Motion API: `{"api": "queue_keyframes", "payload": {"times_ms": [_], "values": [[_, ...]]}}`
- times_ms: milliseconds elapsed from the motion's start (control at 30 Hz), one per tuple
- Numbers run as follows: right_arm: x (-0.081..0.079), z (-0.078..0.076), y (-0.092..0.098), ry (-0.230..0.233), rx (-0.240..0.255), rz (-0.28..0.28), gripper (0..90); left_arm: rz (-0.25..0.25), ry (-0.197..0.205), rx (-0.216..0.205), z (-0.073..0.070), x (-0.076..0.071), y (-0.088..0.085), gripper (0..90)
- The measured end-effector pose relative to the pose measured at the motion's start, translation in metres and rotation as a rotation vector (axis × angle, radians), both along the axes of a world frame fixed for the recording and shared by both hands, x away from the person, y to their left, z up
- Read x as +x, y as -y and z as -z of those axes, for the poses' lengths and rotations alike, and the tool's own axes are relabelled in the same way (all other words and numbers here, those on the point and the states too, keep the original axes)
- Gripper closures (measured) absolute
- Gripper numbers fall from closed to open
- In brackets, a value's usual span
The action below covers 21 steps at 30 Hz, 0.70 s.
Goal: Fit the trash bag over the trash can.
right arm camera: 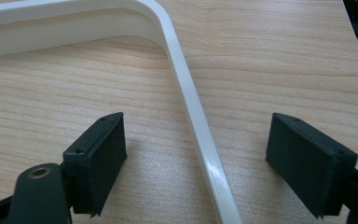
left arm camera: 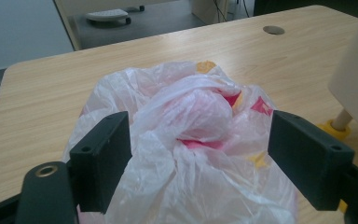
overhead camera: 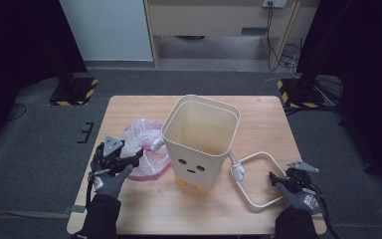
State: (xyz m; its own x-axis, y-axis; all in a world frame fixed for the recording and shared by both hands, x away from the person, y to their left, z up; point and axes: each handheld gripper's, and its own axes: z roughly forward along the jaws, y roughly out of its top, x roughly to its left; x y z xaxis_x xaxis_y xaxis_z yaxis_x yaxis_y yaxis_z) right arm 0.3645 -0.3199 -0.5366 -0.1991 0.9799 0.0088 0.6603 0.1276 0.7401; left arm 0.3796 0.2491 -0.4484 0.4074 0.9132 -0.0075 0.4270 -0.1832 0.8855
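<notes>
Standing empty, the cream bin (overhead camera: 200,141) touches a plastic bag (overhead camera: 144,147).

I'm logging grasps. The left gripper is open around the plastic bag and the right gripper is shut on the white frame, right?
Not quite: the right gripper is open, its jaws apart on either side of the white frame, as the right gripper view shows. The left gripper is open around the plastic bag.

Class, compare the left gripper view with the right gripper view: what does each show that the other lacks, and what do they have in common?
Left gripper view alone: a crumpled pink and white plastic bag between the open jaws, and the cream bin's side with a yellow foot.

Right gripper view alone: a white frame lying flat, one bar running between the open jaws.

Both share the wooden table and a pair of black jaws held wide apart, gripping nothing.
</notes>
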Motion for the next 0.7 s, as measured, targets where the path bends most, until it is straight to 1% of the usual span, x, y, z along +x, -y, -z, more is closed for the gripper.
{"api": "queue_keyframes", "payload": {"times_ms": [67, 167, 200, 233, 400, 467, 567, 700], "values": [[0.000, 0.000, 0.000, 0.001, -0.002, -0.001, 19.7, -0.003, 0.000, -0.007, 0.000, 0.005, 0.002, 21.4], [0.000, 0.000, 0.000, -0.004, 0.000, -0.003, 18.8, -0.002, -0.001, 0.004, 0.000, 0.013, 0.005, 21.9], [0.000, 0.000, 0.001, -0.003, -0.012, -0.013, 18.5, -0.001, -0.005, 0.003, 0.001, 0.016, 0.006, 21.9], [0.000, 0.000, 0.001, -0.005, -0.012, -0.014, 18.3, 0.003, -0.005, 0.004, 0.002, 0.018, 0.007, 22.0], [0.001, 0.000, 0.000, -0.004, -0.010, -0.010, 17.2, 0.010, -0.032, 0.029, 0.009, 0.030, 0.012, 23.1], [0.001, 0.000, -0.001, -0.005, -0.007, -0.011, 16.9, 0.011, -0.038, 0.026, 0.012, 0.033, 0.014, 24.2], [0.001, 0.000, -0.001, -0.008, -0.006, -0.015, 16.3, 0.019, -0.055, 0.048, 0.017, 0.038, 0.018, 24.9], [0.001, 0.000, -0.002, -0.009, -0.006, -0.018, 15.9, 0.020, -0.085, 0.089, 0.026, 0.044, 0.021, 26.3]]}}
